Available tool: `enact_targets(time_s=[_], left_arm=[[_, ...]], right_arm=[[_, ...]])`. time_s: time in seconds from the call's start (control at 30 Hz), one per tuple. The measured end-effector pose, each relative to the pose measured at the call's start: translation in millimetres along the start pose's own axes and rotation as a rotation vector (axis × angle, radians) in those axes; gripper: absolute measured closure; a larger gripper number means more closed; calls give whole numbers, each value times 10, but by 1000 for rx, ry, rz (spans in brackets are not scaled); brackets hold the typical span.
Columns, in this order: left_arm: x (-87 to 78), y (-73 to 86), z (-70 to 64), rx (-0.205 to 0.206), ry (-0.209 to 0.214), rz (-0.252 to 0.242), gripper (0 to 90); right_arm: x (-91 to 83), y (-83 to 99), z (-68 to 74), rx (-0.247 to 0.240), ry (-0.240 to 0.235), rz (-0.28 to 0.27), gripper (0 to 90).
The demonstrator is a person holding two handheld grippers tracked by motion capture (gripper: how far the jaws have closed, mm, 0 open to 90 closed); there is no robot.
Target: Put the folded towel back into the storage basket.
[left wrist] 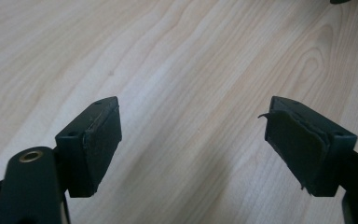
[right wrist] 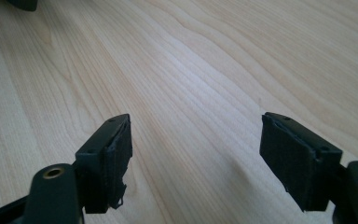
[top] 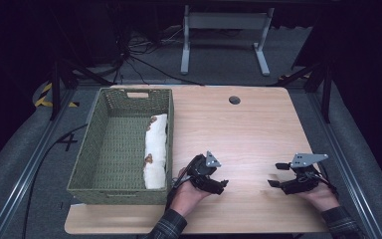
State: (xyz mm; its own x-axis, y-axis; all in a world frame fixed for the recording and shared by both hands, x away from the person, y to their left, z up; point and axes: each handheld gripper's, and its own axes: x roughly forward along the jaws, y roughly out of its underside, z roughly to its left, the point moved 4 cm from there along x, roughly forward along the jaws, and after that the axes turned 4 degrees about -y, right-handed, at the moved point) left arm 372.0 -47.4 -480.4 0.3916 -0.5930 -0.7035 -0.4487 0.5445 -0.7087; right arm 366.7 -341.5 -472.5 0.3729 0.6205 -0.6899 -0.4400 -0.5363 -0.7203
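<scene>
One white rolled cloth is laid along the right wall of one green basket, left of centre. At lower centre and lower right, two grippers, left and right, are held low over the table, jaws spread wide, nothing gripped.

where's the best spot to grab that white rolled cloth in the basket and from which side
Grip the white rolled cloth around its middle, coming straight down from above. It lies lengthwise against the right wall of the green basket, so side approaches look blocked. The left gripper, jaws open, is nearer.
</scene>
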Motion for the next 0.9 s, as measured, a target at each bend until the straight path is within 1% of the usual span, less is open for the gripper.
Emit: enact_targets(time_s=[0.07,0.13,0.2,0.27,0.33,0.37,0.4,0.47,0.57,0.6,0.63,0.9], left_arm=[[16,32,7,13,-16,17,183],[14,58,12,22,-27,20,178],[22,80,11,26,-28,14,176],[36,105,0,37,-31,19,162],[53,114,-16,55,-39,22,153],[69,124,-19,63,-40,24,147],[82,138,-22,57,-32,32,142],[105,161,-27,53,-23,33,141],[123,180,-38,80,-35,15,111],[130,194,-43,84,-37,6,95],[129,195,-43,83,-37,6,87],[131,195,-50,87,-35,8,83]], right_arm=[[0,37,-3,13,1,-2,252],[4,89,1,11,8,-8,248],[5,130,2,3,20,-11,248],[9,175,0,1,26,-19,247],[15,214,-6,2,21,-14,239],[21,231,-14,3,28,-8,237],[27,244,-17,1,33,-10,232],[25,253,-21,-2,33,-18,234],[26,262,-23,-3,47,-22,227],[29,266,-17,-15,50,-20,219],[32,268,-12,-21,53,-20,211],[34,275,-4,-26,46,-20,184]])
